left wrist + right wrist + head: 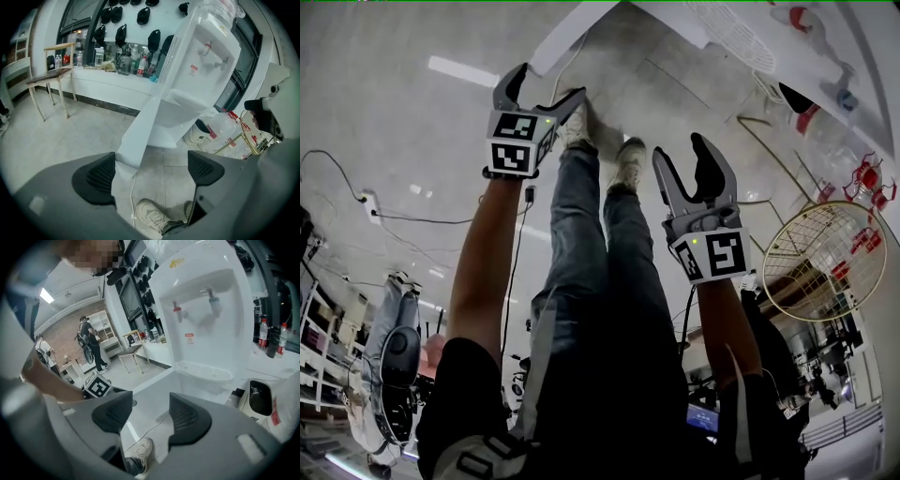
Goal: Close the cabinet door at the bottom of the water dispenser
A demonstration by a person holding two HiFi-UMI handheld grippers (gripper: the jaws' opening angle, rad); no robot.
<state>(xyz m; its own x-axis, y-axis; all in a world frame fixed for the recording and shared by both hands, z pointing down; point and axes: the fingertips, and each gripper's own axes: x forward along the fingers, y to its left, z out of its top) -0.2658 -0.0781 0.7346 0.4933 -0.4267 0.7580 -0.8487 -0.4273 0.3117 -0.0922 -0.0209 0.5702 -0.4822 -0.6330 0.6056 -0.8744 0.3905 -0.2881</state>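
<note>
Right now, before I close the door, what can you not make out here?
Whether the door touches the left gripper: left gripper view, its corner overlaps a pad.
Water dispenser: head view, cut by the top edge.
Label print: right gripper view, too small.

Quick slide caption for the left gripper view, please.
Left gripper, jaws apart, faces the white water dispenser, its bottom cabinet door swung open toward the jaws.

White water dispenser [206,333], white cabinet door [140,126], blue jeans [581,234]
</note>
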